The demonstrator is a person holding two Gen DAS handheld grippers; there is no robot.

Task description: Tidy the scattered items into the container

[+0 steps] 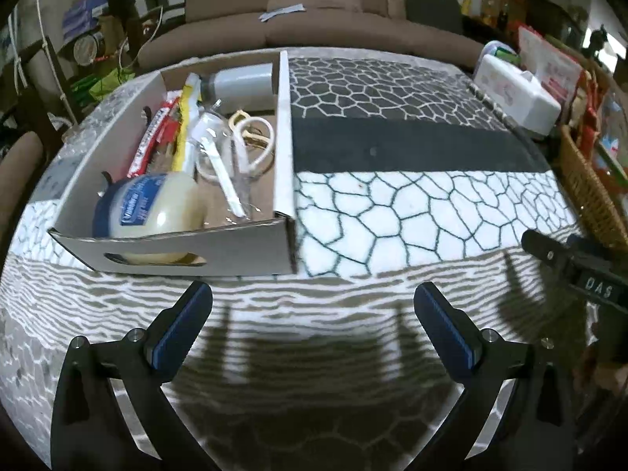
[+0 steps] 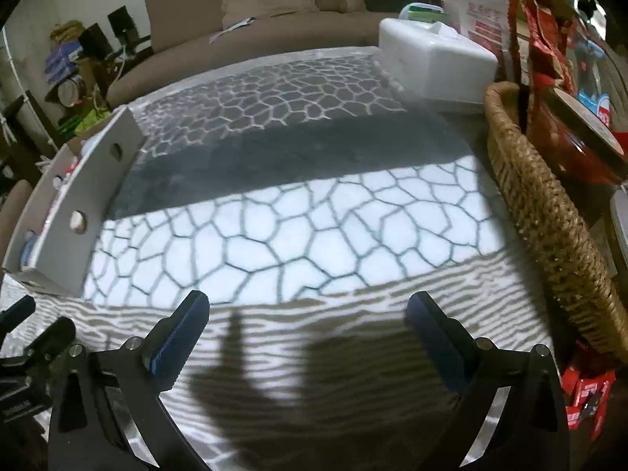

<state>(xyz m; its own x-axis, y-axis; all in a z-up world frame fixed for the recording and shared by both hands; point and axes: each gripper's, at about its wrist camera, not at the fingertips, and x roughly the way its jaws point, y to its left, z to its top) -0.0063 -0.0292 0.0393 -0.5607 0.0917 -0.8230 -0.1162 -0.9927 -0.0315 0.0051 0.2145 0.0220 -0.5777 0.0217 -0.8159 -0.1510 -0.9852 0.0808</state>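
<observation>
A shallow cardboard box sits on the patterned cloth at the left; it also shows in the right wrist view at the left edge. Inside lie a Vaseline jar, a grey bottle, scissors, a clear plastic bag and red and yellow packets. My left gripper is open and empty, hovering over the cloth just in front of the box. My right gripper is open and empty over the cloth, to the right of the box.
A wicker basket with red packages borders the right side, also in the left wrist view. A white plastic box stands at the back right. Red packets lie near the front right. A brown sofa is behind the table.
</observation>
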